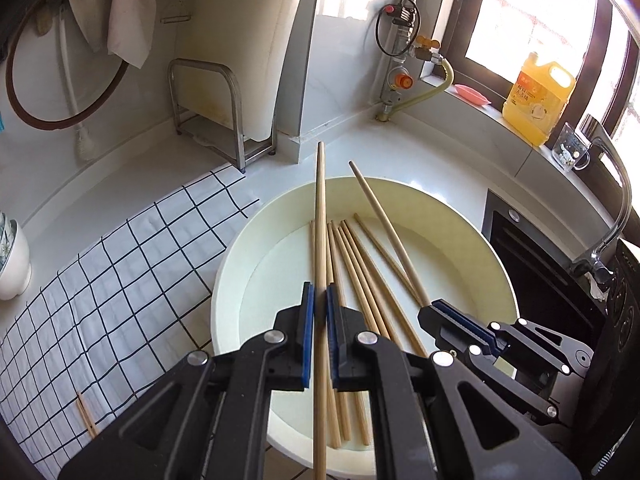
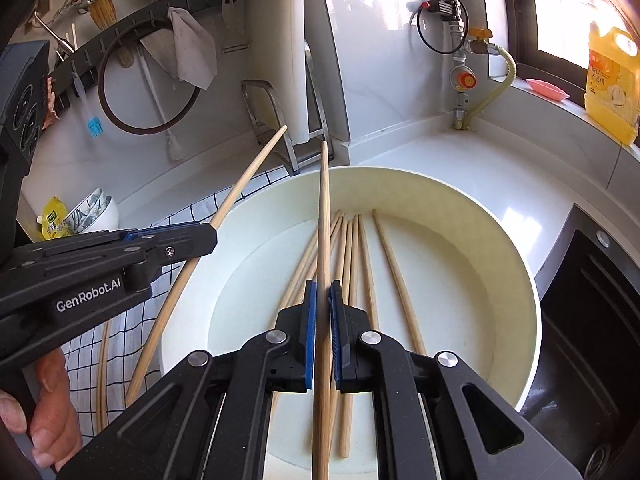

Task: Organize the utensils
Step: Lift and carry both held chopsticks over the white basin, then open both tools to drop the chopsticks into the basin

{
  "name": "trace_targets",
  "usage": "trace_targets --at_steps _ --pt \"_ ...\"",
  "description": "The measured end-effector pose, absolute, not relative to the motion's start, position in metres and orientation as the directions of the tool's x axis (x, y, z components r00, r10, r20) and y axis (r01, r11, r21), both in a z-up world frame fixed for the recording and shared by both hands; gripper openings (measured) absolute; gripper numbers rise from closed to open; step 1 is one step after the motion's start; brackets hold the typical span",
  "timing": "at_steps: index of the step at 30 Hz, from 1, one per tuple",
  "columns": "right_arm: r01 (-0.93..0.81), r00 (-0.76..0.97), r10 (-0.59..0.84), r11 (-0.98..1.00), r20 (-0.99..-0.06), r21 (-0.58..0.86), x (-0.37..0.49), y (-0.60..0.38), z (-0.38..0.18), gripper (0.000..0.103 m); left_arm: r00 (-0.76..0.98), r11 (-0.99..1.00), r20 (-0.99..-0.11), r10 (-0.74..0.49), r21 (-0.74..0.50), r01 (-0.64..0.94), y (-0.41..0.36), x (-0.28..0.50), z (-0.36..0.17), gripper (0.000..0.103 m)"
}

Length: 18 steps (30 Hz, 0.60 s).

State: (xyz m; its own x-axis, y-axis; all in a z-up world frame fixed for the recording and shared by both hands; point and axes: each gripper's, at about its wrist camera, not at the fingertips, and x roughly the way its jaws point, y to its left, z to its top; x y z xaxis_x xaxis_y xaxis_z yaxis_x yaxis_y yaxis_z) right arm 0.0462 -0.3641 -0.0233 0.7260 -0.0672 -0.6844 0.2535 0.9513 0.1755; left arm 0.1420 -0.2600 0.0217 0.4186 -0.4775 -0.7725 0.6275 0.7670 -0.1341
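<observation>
A wide cream basin [image 1: 500, 264] [image 2: 516, 264] sits on the white counter with several wooden chopsticks [image 1: 360, 272] [image 2: 356, 264] lying in it. My left gripper [image 1: 320, 296] [image 2: 214, 226] is shut on one chopstick [image 1: 320, 208] [image 2: 256, 168], held above the basin's left part. Just to the right, my right gripper [image 2: 323, 290] [image 1: 426, 310] is shut on another chopstick [image 2: 325, 208] [image 1: 380, 216] above the basin. Both held sticks point away toward the back wall.
A white cloth with a dark grid [image 1: 120, 264] [image 2: 176, 224] lies left of the basin, with a chopstick [image 1: 86, 416] on it. A black sink [image 1: 540, 264] with a tap [image 1: 616, 200] is at the right. A metal rack [image 1: 208, 112], a yellow jug [image 1: 538, 96] and bowls [image 2: 96, 212] stand around.
</observation>
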Motion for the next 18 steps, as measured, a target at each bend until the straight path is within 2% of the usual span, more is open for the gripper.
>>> trace_targets --at_steps 18 --pt "0.318 0.666 -0.089 0.932 -0.740 0.174 0.053 -0.387 -0.044 0.007 0.372 0.769 -0.829 -0.418 -0.105 0.631 -0.288 0.153 -0.010 0.008"
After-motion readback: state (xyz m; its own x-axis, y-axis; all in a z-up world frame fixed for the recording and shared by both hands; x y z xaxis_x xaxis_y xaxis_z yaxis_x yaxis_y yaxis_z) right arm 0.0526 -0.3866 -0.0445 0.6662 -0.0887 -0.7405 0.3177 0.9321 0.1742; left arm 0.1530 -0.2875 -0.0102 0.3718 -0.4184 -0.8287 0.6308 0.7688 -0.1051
